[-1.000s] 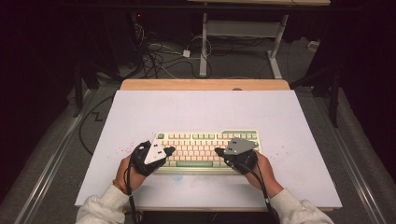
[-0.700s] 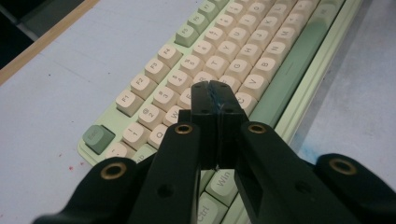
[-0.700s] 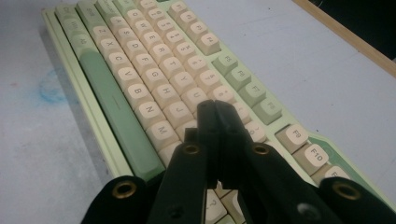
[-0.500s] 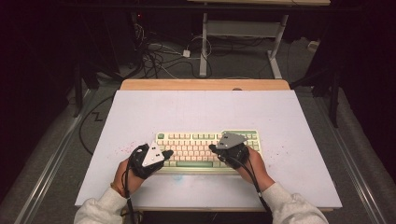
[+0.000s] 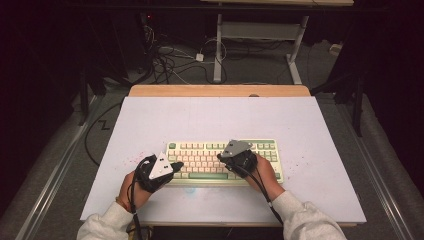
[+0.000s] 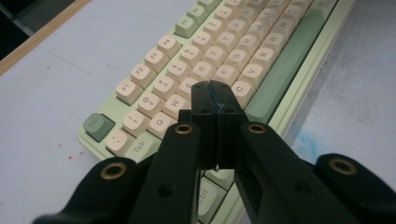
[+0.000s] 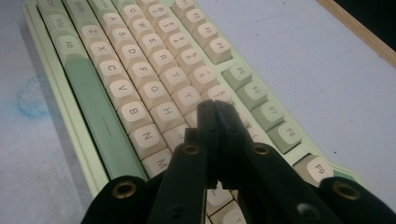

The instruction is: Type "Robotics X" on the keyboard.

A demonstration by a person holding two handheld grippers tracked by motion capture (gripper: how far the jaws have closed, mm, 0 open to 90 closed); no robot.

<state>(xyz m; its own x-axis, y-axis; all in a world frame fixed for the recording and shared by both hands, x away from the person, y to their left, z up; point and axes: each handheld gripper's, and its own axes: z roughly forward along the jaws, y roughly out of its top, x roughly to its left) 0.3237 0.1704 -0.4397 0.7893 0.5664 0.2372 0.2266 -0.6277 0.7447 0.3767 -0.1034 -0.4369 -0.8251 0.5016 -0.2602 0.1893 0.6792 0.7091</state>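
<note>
Lying flat at the near middle of the table (image 5: 300, 120), the keyboard (image 5: 260, 146) has a pale green case, rounded cream keycaps and green ones for the spacebar (image 6: 289, 60), Esc and the function row. Its caps look smooth and matte, with small dark legends. The table's top is a plain white sheet, speckled with faint red marks near the keyboard's left end and a blue smudge beside its front edge; a wooden strip runs along the far side.

Over the keyboard's left end hangs the left claw (image 5: 176, 165), its black jaws pressed together with nothing between them, their tip above the keys near the C in the left gripper view (image 6: 215, 95). The right claw (image 5: 221, 159) is likewise closed and empty, poised above the keys right of centre, its tip near the Y and H keys (image 7: 215, 112). Both hands (image 5: 131, 187) come in from the near edge in light sleeves, each tilted inward, a grey three-cornered plate on top.
</note>
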